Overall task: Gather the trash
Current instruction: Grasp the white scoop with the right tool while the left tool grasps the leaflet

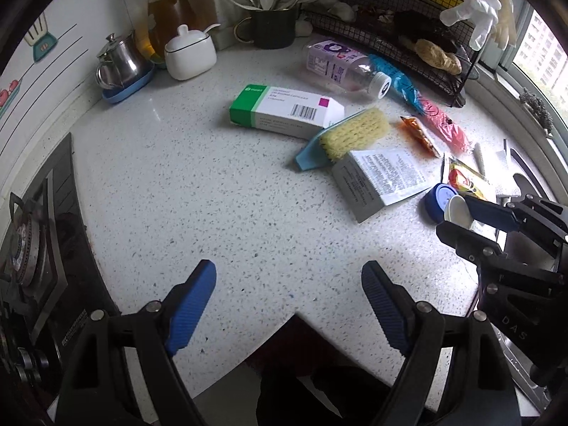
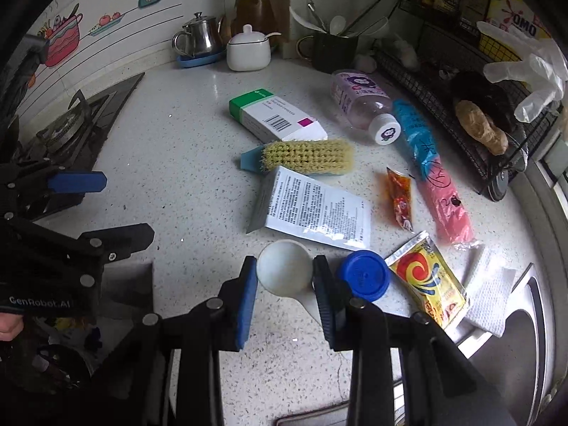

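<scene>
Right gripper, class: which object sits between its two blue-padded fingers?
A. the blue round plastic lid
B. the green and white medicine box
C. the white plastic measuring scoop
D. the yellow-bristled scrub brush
C. In the right wrist view the right gripper has its pads closed against the round bowl of the white plastic measuring scoop; the blue round plastic lid lies just outside the fingers.

free: bare countertop [image 1: 198, 191] by stove [image 1: 32, 248] | blocked: litter around brush [image 1: 349, 135]

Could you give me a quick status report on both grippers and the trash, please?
Right gripper shut on white plastic scoop. Left gripper open, nothing between. Blue cap, sachets, medicine box on counter. Nothing in the way.
</scene>
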`<state>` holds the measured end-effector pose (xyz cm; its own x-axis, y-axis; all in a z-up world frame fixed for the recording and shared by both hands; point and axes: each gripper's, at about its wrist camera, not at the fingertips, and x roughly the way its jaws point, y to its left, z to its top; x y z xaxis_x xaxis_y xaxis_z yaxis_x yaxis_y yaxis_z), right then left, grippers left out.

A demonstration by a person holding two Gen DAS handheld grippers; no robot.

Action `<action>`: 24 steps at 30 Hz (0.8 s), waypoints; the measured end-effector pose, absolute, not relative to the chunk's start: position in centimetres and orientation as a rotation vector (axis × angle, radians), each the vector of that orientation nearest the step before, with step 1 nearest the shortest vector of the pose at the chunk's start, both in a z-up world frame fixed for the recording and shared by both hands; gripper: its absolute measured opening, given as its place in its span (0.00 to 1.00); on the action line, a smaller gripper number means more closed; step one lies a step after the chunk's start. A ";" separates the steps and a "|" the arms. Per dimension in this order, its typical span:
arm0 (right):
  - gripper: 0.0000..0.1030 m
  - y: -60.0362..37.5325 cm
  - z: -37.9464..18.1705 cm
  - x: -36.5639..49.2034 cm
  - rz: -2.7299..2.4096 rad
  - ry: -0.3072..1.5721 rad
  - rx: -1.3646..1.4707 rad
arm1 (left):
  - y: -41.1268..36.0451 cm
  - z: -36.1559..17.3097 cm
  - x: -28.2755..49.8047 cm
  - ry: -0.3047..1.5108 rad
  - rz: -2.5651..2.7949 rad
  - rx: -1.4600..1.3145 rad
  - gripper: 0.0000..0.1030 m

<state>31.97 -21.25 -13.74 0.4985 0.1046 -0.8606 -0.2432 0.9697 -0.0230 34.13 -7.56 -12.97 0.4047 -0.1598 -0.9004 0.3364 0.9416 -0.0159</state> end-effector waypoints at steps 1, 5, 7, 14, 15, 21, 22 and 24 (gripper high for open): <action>0.28 -21.9 -13.4 31.6 0.179 1.026 -0.135 | -8.3 -12.9 34.3 1.105 -0.335 0.188 0.80; 0.29 -24.9 -13.2 30.2 0.044 1.023 -0.086 | -10.7 -13.6 35.4 1.092 -0.386 0.253 0.80; 0.29 -25.8 -13.7 29.7 -0.008 1.038 -0.050 | -11.5 -14.3 35.7 1.108 -0.425 0.276 0.80; 0.29 -26.0 -15.9 29.9 -0.102 1.093 0.009 | -13.5 -17.5 37.2 1.152 -0.466 0.319 0.80; 0.29 -26.2 -16.0 29.8 -0.112 1.094 0.011 | -13.6 -17.7 37.5 1.151 -0.463 0.322 0.80; 0.29 -27.1 -16.8 30.7 -0.141 1.107 0.030 | -14.8 -19.0 39.0 1.134 -0.454 0.363 0.80; 0.29 -27.3 -17.0 30.9 -0.144 1.111 0.033 | -15.1 -19.1 39.2 1.127 -0.446 0.375 0.80; 0.29 -27.7 -17.4 31.2 -0.147 1.115 0.046 | -15.3 -19.3 39.6 1.116 -0.443 0.367 0.78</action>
